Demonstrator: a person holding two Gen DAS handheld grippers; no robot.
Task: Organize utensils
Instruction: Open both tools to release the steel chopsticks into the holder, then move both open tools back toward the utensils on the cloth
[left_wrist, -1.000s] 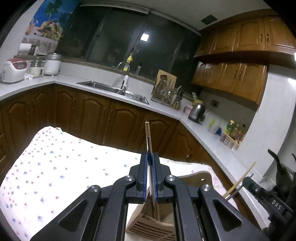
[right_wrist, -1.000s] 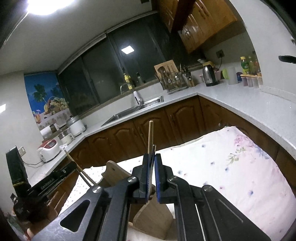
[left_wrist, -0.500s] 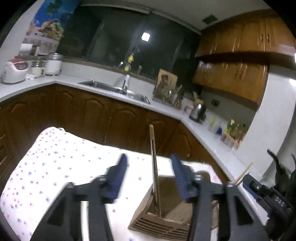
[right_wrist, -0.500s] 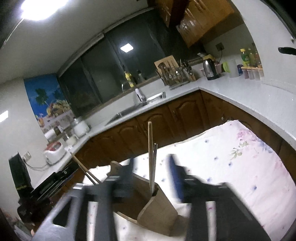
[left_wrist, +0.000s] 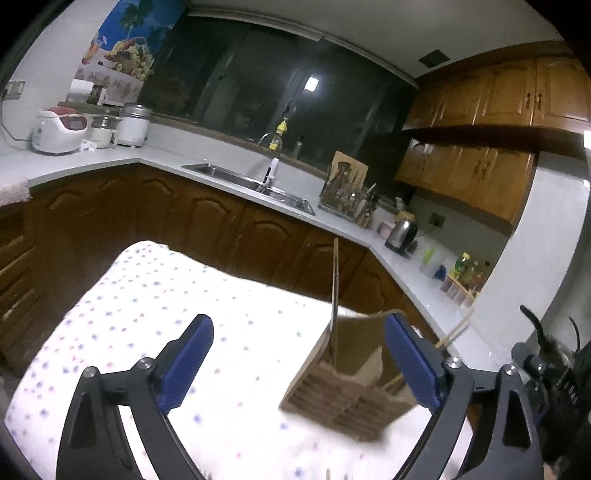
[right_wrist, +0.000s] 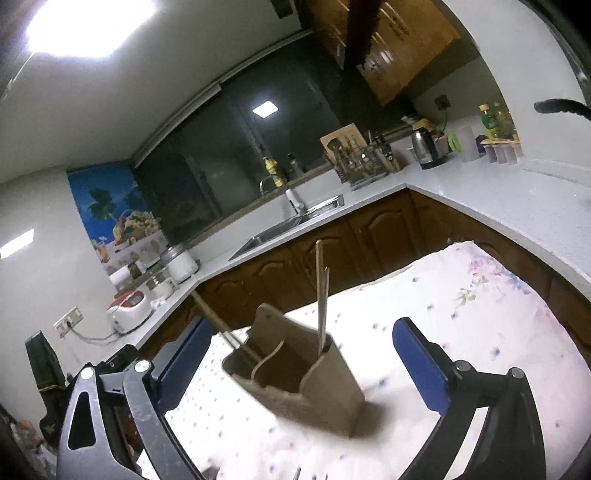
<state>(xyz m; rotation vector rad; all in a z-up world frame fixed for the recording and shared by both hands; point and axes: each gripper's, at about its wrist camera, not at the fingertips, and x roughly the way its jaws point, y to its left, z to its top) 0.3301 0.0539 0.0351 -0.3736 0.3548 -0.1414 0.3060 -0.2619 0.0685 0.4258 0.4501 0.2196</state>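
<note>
- The brown wooden utensil holder (right_wrist: 295, 376), a slatted box split by curved dividers into compartments, stands on the white cloth with small coloured dots (left_wrist: 147, 314) that covers the table.
- A pair of pale wooden chopsticks (right_wrist: 320, 295) stands nearly upright in the compartment at the holder's near right corner, as the right wrist view shows it.
- A second pair of wooden chopsticks (right_wrist: 218, 325) leans steeply out of the far left compartment, its tips pointing towards the counter.
- The left gripper (left_wrist: 299, 362) has just been opening; its blue-padded fingers (left_wrist: 188, 354) now stand wide apart and grip nothing, with the holder partly behind the right finger.
- The right gripper (right_wrist: 303, 358) has likewise just been opening; its blue-padded fingers (right_wrist: 421, 365) are spread wide to either side of the holder and touch neither it nor the chopsticks.
- The cloth lies bare to the left of the holder in the left wrist view and to the right of it in the right wrist view.
- Beyond the table's far edge run dark brown cabinet doors (left_wrist: 221, 229) under a white countertop (right_wrist: 517, 206).
</note>
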